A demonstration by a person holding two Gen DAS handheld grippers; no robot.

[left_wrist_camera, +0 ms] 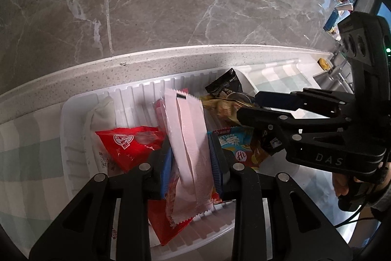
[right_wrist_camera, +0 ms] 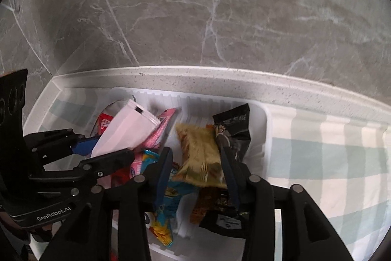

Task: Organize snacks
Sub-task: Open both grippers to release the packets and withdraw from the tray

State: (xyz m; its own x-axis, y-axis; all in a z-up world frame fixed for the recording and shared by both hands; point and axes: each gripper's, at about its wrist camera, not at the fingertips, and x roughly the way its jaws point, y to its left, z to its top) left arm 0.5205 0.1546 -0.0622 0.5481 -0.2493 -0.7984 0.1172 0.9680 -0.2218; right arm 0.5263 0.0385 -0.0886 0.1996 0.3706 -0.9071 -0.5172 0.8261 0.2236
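Observation:
A white ribbed tray (left_wrist_camera: 136,94) holds several snack packets. My left gripper (left_wrist_camera: 189,163) is shut on a long pale pink packet (left_wrist_camera: 188,129) and holds it over the tray; it also shows in the right wrist view (right_wrist_camera: 127,131). A red packet (left_wrist_camera: 129,146) lies left of it. My right gripper (right_wrist_camera: 195,163) stands open around a yellow packet (right_wrist_camera: 200,153), fingers on either side, over the tray's right part. A black packet (right_wrist_camera: 234,129) leans against the tray's right wall, and a blue packet (right_wrist_camera: 168,195) lies beneath.
The tray (right_wrist_camera: 265,129) sits on a green-and-white checked cloth (right_wrist_camera: 330,163) on a speckled counter (right_wrist_camera: 220,82) against a grey marble wall (right_wrist_camera: 220,4). Boxes and clutter (left_wrist_camera: 339,14) stand at the far right in the left wrist view.

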